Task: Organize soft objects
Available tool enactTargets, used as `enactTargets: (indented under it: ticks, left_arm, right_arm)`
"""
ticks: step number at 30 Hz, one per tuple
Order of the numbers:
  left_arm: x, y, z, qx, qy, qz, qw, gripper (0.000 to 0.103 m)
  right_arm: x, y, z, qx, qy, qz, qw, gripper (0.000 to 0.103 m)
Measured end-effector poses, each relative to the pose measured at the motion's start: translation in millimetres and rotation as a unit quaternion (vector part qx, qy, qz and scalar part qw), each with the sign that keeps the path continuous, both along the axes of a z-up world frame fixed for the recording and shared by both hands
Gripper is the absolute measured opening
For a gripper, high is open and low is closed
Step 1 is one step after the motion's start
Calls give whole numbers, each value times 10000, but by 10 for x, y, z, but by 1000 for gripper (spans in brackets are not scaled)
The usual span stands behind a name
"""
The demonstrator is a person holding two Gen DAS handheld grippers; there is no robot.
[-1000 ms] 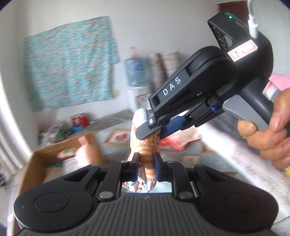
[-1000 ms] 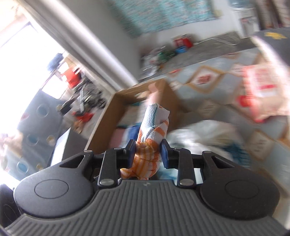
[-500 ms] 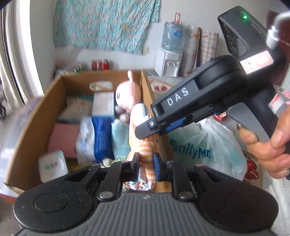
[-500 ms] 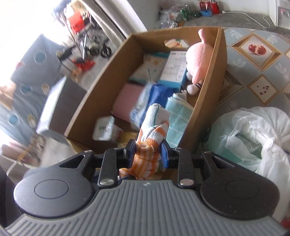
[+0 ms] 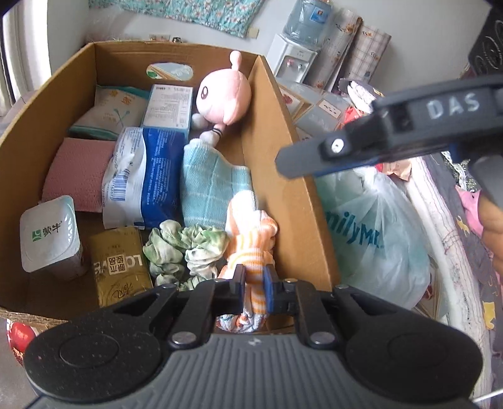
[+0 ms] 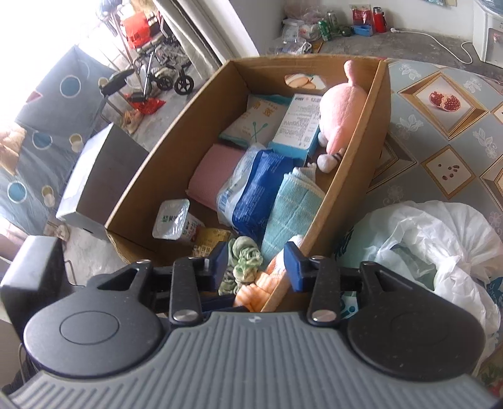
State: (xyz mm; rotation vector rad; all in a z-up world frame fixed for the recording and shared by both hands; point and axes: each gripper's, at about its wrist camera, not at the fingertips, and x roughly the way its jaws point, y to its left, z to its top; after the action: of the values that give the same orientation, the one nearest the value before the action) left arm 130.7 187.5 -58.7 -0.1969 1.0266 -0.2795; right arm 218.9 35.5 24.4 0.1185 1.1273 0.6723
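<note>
1. The sock (image 5: pixel 251 248) hangs low in the box (image 5: pixel 276 151), at its 5 o'clock corner beside the scrunchie (image 5: pixel 185 248).
2. Right gripper (image 6: pixel 256 267) has just let go, jaws apart.
3. Left gripper (image 5: pixel 253 288) stays clamped on the sock; release looks next.

Beyond the packing, we see a water dispenser (image 5: pixel 294 55) against the far wall, beside rolled patterned sheets (image 5: pixel 355 50) — and a floral cloth (image 5: pixel 188 12) hanging above. We note a white plastic bag (image 6: pixel 433 239) on the pomegranate-print covering (image 6: pixel 446 103), a folded wheelchair (image 6: pixel 163 72) by the bright window, and bottles and cans (image 6: pixel 345 22) along the floor's edge.
</note>
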Motion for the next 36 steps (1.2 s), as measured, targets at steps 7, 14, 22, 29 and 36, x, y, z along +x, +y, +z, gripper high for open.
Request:
enactTargets:
  ticks: [7, 14, 22, 29, 36]
  left_arm:
    - [-61, -44, 85, 104, -249, -103, 9996, 33]
    - [-358, -51, 426, 477, -1017, 147, 9936, 58]
    - [-939, -105, 817, 669, -1907, 610, 9775, 94]
    - [-1268, -177, 807, 943, -1854, 1016, 9729, 103]
    - [-1527, -235, 727, 1139, -1710, 1477, 9675, 103]
  right_arm:
    - [-75, -213, 104, 395, -81, -273, 9988, 53]
    - [-473, -699, 307, 985, -648, -834, 9895, 75]
    - [-1302, -1219, 378, 528, -1897, -1709, 9654, 98]
    - [-2004, -1157, 220, -376, -2724, -1851, 9435, 102]
    - [-2423, -1062, 59, -952, -2789, -1873, 9371, 102]
